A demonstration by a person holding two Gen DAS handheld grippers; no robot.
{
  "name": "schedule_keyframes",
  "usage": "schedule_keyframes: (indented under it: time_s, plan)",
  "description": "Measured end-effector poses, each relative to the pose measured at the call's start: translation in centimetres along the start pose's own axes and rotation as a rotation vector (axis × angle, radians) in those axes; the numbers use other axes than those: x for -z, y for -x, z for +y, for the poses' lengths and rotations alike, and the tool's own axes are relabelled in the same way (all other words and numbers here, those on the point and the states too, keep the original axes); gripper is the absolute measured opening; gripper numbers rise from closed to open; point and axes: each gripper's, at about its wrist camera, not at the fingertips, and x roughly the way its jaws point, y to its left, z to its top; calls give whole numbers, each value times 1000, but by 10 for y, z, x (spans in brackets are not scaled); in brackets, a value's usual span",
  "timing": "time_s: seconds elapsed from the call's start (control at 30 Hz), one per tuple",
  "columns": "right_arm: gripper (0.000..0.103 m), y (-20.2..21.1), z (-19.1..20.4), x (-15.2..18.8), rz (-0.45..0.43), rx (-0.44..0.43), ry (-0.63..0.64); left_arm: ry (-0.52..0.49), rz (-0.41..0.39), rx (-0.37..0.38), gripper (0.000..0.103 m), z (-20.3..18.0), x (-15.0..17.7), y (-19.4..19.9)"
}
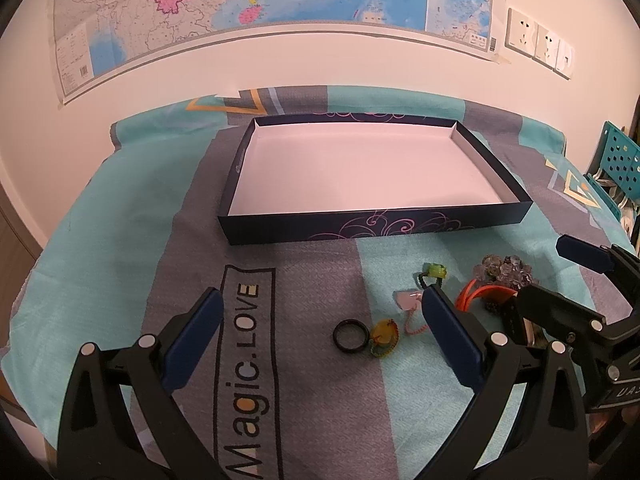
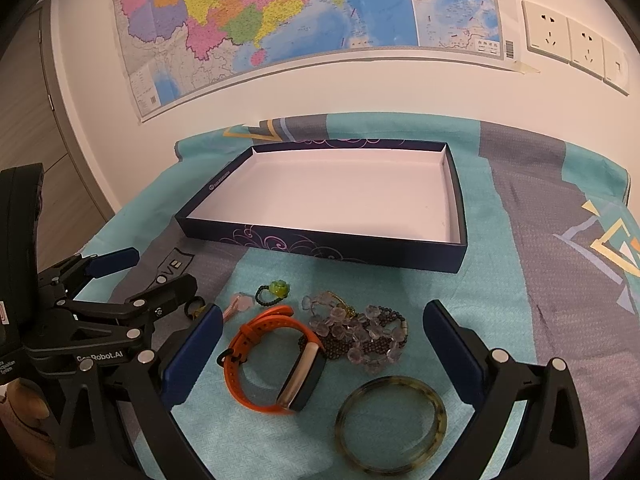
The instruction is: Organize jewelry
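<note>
An empty dark blue box lid (image 1: 380, 226) (image 2: 320, 246) with a white inside lies on the cloth ahead. My left gripper (image 1: 320, 312) is open and empty above a black ring (image 1: 351, 335) and a yellow charm (image 1: 385, 337). A pink charm (image 1: 408, 300) and a green bead ring (image 1: 432, 272) (image 2: 276, 292) lie to their right. My right gripper (image 2: 322, 328) is open and empty over an orange watch band (image 2: 264, 364), a clear bead bracelet (image 2: 360, 332) and a tortoise bangle (image 2: 390, 424).
A teal and grey cloth (image 1: 120, 240) (image 2: 540, 280) covers the table. A wall with a map (image 1: 240, 0) and sockets (image 2: 568, 40) stands behind. A teal perforated rack (image 1: 620, 156) is at the far right. The other gripper shows in each view's edge.
</note>
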Motion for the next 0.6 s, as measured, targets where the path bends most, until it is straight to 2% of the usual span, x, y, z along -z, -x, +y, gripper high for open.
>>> schedule_keyframes:
  time_s: [0.6]
  plan:
    - [97,-1,0,1,8,-3,-3,-3,-1,2,98,-3,1,0]
